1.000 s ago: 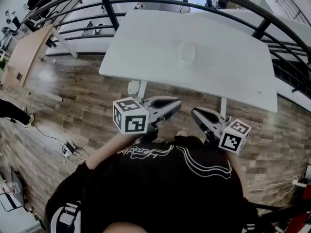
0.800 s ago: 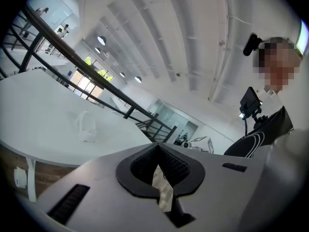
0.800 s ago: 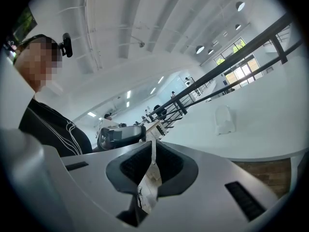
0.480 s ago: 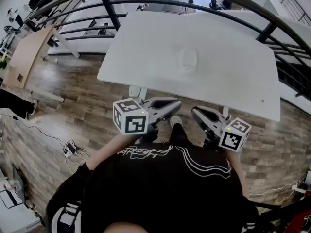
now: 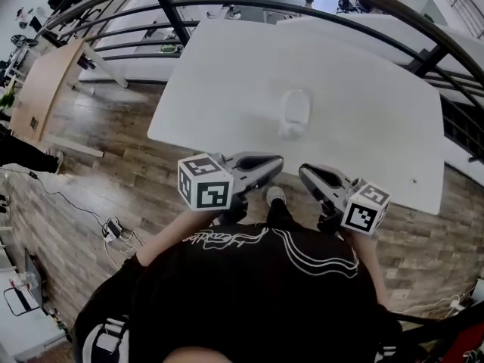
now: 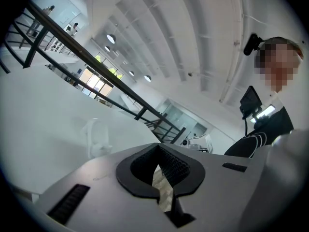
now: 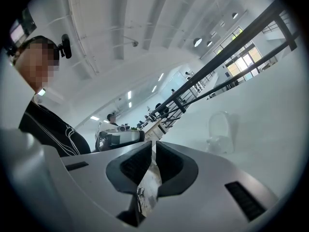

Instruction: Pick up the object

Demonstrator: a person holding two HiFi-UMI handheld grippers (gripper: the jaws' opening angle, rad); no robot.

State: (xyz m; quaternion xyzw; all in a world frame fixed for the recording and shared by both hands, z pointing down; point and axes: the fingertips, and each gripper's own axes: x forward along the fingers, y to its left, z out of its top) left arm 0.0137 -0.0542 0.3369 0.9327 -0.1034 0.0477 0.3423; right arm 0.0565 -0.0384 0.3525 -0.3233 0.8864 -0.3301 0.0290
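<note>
At the far left a wooden desk [image 5: 41, 89] stands on the plank floor [image 5: 113, 165], and a plug strip [image 5: 113, 229] lies on the boards nearer the person. The left tongs [image 5: 272, 163] are held low in front of the person's black top [image 5: 257, 293], with their marker cube [image 5: 205, 181] at the rear and their tips at the near edge of the white counter [image 5: 227, 89]. In the left gripper view their dark pads meet at the tip: clenched, with nothing between them. A shoe [image 5: 276, 195] shows on the floor between the two tools. The object [image 5: 295, 113], pale and see-through, sits on the counter about midway along its width and in its nearer half. It lies ahead of both tongs and apart from them, a little right of where the left ones point and a little left of where the right ones point. The left gripper view has it left of the jaws, and the right gripper view has it right of them. The right tongs [image 5: 306, 175] hang beside the left ones, their tips likewise at the counter's near edge and their cube [image 5: 365, 208] behind. They are clenched too, with only a thin slit between the pads and nothing in it. A dark railing [image 5: 170, 17] curves round the far side of the counter and down past its right end.
</note>
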